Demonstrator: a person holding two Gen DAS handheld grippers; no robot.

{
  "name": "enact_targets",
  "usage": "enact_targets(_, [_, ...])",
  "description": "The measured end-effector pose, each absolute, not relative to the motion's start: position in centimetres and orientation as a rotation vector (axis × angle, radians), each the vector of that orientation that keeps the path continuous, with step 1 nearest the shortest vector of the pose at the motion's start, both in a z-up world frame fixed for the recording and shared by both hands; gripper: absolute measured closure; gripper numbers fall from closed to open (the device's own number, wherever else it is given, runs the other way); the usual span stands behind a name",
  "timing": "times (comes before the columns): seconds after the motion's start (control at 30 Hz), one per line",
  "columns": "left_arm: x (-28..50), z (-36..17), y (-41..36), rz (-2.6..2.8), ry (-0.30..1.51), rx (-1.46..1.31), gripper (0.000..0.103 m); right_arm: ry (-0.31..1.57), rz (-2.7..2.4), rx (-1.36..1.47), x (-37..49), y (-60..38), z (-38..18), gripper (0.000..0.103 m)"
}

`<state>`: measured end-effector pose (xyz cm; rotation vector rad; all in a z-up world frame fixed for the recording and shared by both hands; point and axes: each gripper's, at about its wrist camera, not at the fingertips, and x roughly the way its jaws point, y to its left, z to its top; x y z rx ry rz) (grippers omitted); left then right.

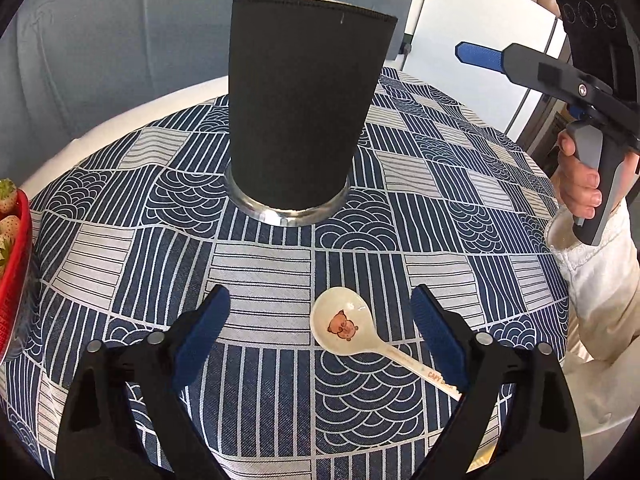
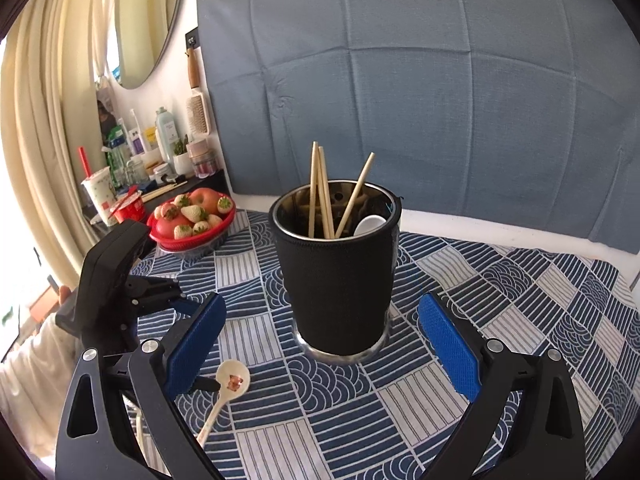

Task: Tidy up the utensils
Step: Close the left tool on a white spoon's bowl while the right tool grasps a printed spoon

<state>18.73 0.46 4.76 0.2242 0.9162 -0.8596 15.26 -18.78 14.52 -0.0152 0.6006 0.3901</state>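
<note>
**A:** Where is your spoon (image 1: pixel 347 326)?

**B:** Low and right of centre in the left wrist view, flat on the blue patterned tablecloth (image 1: pixel 260 256), bowl up. Your left gripper (image 1: pixel 320 316) stands wide open around the bowl; neither pad touches it, and the handle runs down-right past the right-hand finger (image 1: pixel 436 336).

**A:** And your other tool?

**B:** Your right gripper (image 2: pixel 322 334) is spread wide too, holding nothing. It frames the black utensil holder (image 2: pixel 338 280) at mid-frame in its own view, well short of it. Chopsticks (image 2: pixel 320 188) and a white spoon (image 2: pixel 370 225) stand inside the holder. A red fruit basket (image 2: pixel 192 224) sits at middle left.
</note>
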Motion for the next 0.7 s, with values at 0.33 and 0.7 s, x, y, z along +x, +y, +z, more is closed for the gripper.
enact_targets(0.33, [19.5, 2.3, -0.6, -0.904, 1.042, 0.203, 0.094, 0.645, 0.387, 0.004, 15.1, -19.2, 12.8, 0.010])
enact_targets(0.7, [20.2, 4.1, 2.3, -0.679, 0.968, 0.156, 0.095, 0.692, 0.452, -0.026, 14.9, -17.7, 11.0, 0.010])
